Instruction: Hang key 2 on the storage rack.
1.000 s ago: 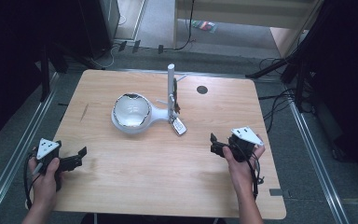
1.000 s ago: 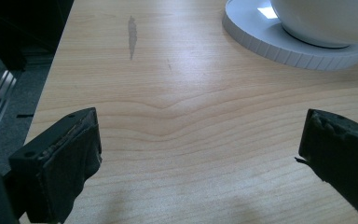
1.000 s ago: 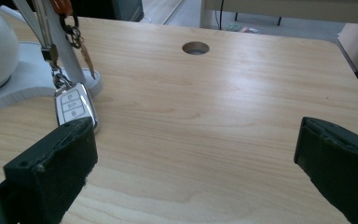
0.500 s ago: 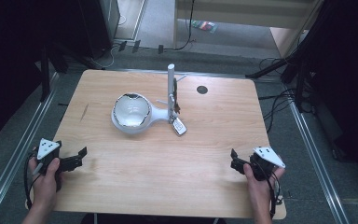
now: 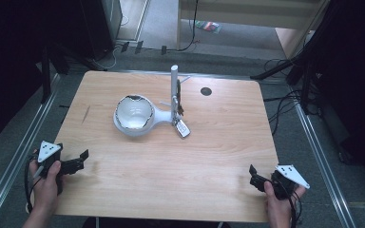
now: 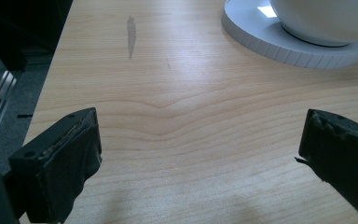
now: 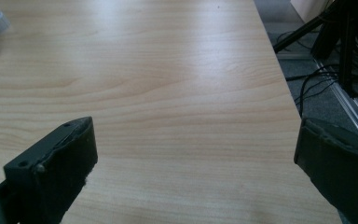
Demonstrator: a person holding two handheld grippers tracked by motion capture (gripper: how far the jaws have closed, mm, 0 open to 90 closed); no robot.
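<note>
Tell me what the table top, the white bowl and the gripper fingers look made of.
Table top: pale wood or laminate, visible grain, low sheen.
White bowl: glossy, probably ceramic or plastic; bright reflections.
Fingers: matt black, with worn, frayed pads, likely rubber or foam.

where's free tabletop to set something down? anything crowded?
Free: the whole near strip of the light wooden table between the left tongs and right tongs, plus the right side past the small black hole. Crowded: mid-far centre, where the white bowl on its round white base sits beside the white upright post.
</note>
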